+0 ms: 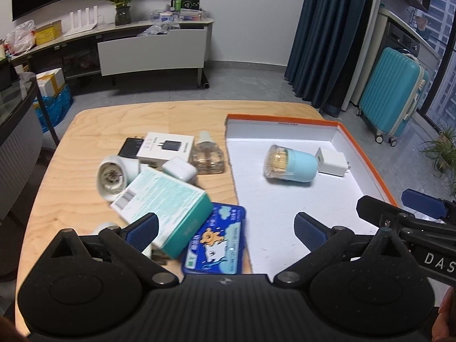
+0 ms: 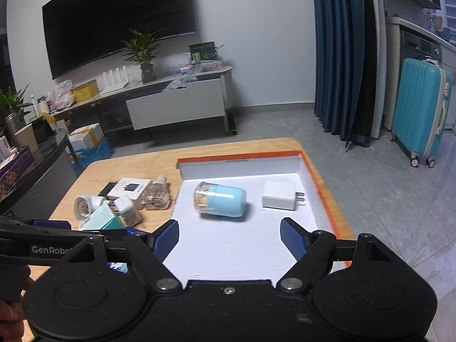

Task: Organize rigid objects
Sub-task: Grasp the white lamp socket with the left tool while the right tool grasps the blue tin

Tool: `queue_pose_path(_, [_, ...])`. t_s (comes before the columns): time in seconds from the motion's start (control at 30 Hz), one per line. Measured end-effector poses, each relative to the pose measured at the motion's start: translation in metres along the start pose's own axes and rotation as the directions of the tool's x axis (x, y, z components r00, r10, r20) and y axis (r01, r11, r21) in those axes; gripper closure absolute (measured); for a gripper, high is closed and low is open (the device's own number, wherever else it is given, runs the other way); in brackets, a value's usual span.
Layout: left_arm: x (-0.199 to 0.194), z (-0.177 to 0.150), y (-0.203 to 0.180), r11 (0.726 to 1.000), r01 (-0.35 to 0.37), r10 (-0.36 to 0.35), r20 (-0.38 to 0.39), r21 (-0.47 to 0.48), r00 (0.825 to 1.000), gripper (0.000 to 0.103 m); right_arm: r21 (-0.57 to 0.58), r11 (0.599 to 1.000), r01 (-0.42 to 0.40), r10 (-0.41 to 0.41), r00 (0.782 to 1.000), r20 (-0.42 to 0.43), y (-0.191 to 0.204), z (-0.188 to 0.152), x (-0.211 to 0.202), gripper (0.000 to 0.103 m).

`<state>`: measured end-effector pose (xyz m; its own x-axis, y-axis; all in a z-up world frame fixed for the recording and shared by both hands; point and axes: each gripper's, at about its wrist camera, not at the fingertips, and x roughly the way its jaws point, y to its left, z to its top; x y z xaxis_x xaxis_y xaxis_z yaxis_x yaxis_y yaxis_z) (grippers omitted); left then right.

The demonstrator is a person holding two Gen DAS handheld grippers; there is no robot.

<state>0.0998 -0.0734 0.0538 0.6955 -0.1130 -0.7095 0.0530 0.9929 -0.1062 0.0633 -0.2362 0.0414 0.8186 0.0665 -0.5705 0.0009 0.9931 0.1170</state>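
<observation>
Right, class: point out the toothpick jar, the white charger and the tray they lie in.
toothpick jar (image 2: 225, 202), right wrist view, on its blue body.
white charger (image 2: 278, 197), right wrist view, on its top face.
tray (image 1: 367, 156), left wrist view, on its orange right rim.

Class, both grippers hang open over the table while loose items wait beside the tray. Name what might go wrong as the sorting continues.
1. The light-blue toothpick jar lies on its side in the orange-rimmed white tray; a nudge may roll it into the white charger plug.
2. The teal-and-white carton leans on other items; lifting it could shift the pile.
3. The left gripper and right gripper sit close, so they may collide.
</observation>
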Motion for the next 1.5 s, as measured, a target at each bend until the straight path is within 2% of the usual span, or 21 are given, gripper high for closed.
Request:
queue_pose_path(0.47, [-0.010,-0.012,0.036,0.998,-0.051,0.051,0.000,-0.039,0.999,0.000,-0.052,0.997,-0.057,0.056,0.998,-0.022,0.036,-0.005,0.008,0.011])
queue_pose_path(0.93, [-0.013,-0.033,0.081,0.993,-0.038,0.037,-0.006,-0.111,0.999,0.000,-0.121,0.984,-0.128,0.121,0.990,-0.071,0.072,-0.018,0.019,0.011])
queue_pose_path(1.37, [0.004,-0.047,0.120,0.982,-0.049,0.044,-0.031,-0.181,0.999,0.000,-0.090,0.988,-0.126,0.118,0.989,-0.091,0.060,-0.021,0.028,0.010])
queue_pose_path(1.5, [0.012,-0.048,0.119,0.985,-0.023,0.020,-0.020,-0.171,1.000,0.000,-0.087,0.987,-0.135,0.126,0.987,-0.100,0.061,-0.024,0.031,0.010])
